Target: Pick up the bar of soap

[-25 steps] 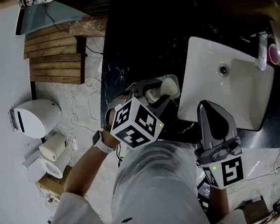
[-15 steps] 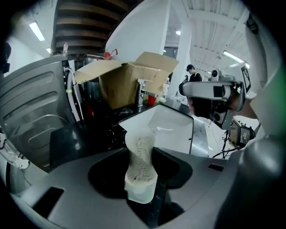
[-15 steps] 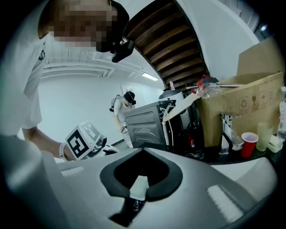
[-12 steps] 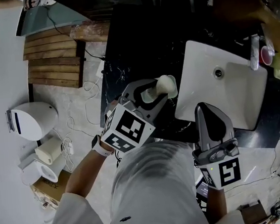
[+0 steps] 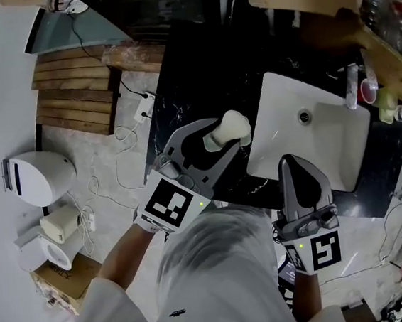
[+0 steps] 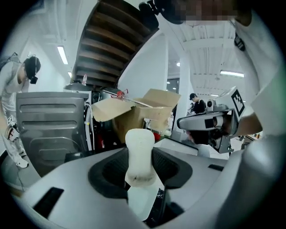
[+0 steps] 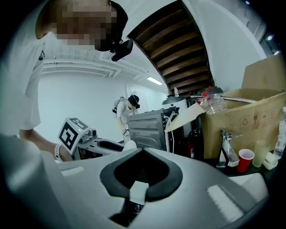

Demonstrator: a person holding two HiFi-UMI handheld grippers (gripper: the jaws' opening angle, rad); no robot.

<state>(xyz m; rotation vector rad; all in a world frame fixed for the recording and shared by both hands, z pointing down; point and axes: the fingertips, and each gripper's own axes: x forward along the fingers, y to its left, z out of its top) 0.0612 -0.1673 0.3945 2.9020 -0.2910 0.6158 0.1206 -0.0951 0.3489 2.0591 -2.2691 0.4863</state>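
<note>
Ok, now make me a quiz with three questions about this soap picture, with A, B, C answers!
1. What colour is the sink? A white B green C red
2. The right gripper is: A wide open B shut, nothing held C half open
3. Where is the soap? A in the sink B between the jaws of the left gripper C in the right gripper

Answers: 1 A, a white basin set in the black counter. 2 B, its jaws meet with nothing between them. 3 B, the pads clamp it, lifted off the counter.
</note>
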